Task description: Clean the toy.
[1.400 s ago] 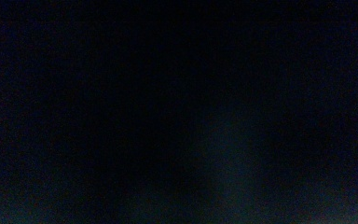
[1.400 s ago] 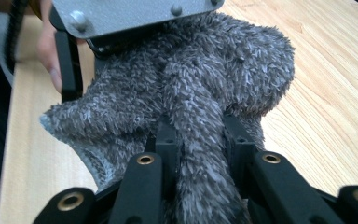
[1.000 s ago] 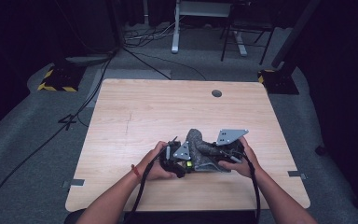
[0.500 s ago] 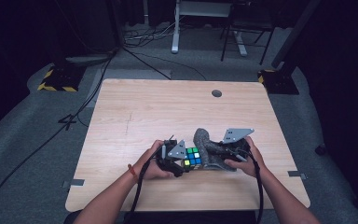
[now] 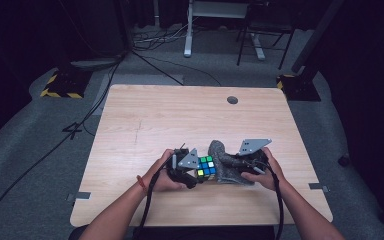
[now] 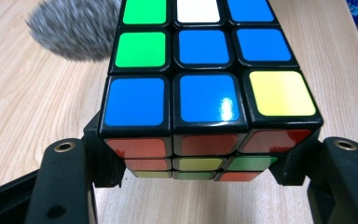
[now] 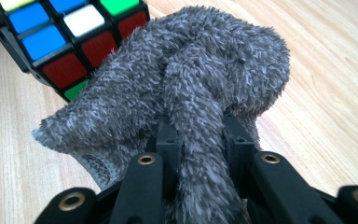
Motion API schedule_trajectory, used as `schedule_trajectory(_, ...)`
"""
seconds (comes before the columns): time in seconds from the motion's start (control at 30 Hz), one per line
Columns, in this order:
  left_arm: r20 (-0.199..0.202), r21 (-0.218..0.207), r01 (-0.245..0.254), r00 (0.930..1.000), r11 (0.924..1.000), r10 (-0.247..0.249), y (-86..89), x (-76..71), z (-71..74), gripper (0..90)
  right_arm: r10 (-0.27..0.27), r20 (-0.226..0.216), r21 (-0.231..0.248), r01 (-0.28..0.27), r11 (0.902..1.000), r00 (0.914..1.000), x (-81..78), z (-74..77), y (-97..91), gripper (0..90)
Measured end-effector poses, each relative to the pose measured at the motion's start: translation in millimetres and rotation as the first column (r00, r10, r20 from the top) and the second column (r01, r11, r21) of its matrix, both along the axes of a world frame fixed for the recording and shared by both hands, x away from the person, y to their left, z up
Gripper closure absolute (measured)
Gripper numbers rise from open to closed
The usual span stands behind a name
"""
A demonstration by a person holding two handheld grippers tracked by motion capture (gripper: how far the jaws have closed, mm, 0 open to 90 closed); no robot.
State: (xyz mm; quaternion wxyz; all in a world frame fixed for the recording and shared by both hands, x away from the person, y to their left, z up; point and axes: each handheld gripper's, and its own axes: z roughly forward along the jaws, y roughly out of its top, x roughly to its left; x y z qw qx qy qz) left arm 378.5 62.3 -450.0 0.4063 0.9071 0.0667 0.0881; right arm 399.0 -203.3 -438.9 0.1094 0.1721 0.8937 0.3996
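Cube [image 5: 206,166] now out in open, no longer under grey fuzzy cloth [image 5: 225,165]. Low middle of high view: left gripper [image 5: 194,172] clamps cube, right gripper [image 5: 230,164] pinches cloth. Step: uncovering. Next: pull cloth farther right, clear of cube.

Black claws [image 6: 191,177], brass-ringed screws near the tips. Grey three-cornered plate [image 5: 253,146] atop each, black cable [image 5: 279,210] trailing behind. Red wristband [image 5: 141,183] behind left claw.
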Motion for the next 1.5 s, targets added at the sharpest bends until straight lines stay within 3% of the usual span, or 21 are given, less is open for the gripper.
schedule_trajectory(0.3,0.016,0.042,-0.011,0.9998,0.999,0.011,-2.3,2.2,-2.7,33.9,0.024,0.029,0.114,-0.027,0.9932,0.9993,-9.6,17.0,-1.3,73.8)
schedule_trajectory(0.37,0.015,0.067,-0.016,0.9998,0.9976,0.015,-6.0,3.6,-6.1,33.9,0.042,0.027,0.157,-0.046,0.9865,0.9987,-12.7,25.2,-1.9,73.8)
schedule_trajectory(0.5,0.031,0.086,-0.017,0.9994,0.9962,0.015,-12.3,1.8,-8.3,33.9,0.077,0.017,0.198,-0.079,0.9771,0.9969,-16.4,31.5,3.1,73.8)
schedule_trajectory(0.63,0.055,0.101,-0.012,0.9984,0.9948,0.006,-20.4,-2.1,-8.3,33.9,0.127,0.005,0.178,-0.125,0.976,0.9919,-22.4,30.6,18.5,73.8)
schedule_trajectory(0.73,0.05,0.099,-0.02,0.9986,0.9949,0.016,-20.6,-1.3,-9.6,33.9,0.128,0.005,0.167,-0.127,0.9777,0.9917,-23.7,29.4,25.4,73.5)
schedule_trajectory(0.77,0.053,0.101,-0.027,0.9983,0.9945,0.022,-20.6,-1.1,-9.7,33.9,0.115,0.012,0.156,-0.116,0.9809,0.9933,-23.9,28.7,27.5,73.2)
schedule_trajectory(0.8,0.063,0.111,-0.035,0.9976,0.9932,0.028,-20.9,-0.2,-10.7,33.9,0.08,0.058,0.103,-0.085,0.991,0.9952,-25.0,26.5,31.7,72.7)
schedule_trajectory(0.9,0.058,0.116,-0.037,0.9979,0.9926,0.03,-20.6,0.9,-12.0,33.9,0.066,0.074,0.079,-0.072,0.9943,0.9951,-23.9,24.4,32.8,72.7)
schedule_trajectory(1.13,0.055,0.093,-0.033,0.9981,0.9951,0.028,-17.4,-0.4,-8.3,33.9,0.008,0.051,0.105,-0.013,0.9944,0.9987,-16.8,21.8,14.7,73.1)
schedule_trajectory(1.2,0.074,0.087,-0.035,0.9969,0.9956,0.029,-16.1,-0.3,-6.2,34.0,-0.015,0.049,0.095,0.011,0.9954,0.9987,-15.3,20.8,8.7,73.2)
schedule_trajectory(1.33,0.068,0.059,-0.034,0.9972,0.9977,0.03,-11.7,0.5,-3.7,33.9,-0.039,0.036,0.057,0.037,0.9976,0.9986,-12.8,13.7,-1.4,73.3)
schedule_trajectory(1.5,0.051,0.011,-0.025,0.9984,0.9996,0.025,-9.9,0.7,-1.5,33.9,-0.03,0.022,0.091,0.028,0.9955,0.9993,-11.0,9.2,-4.3,73.3)
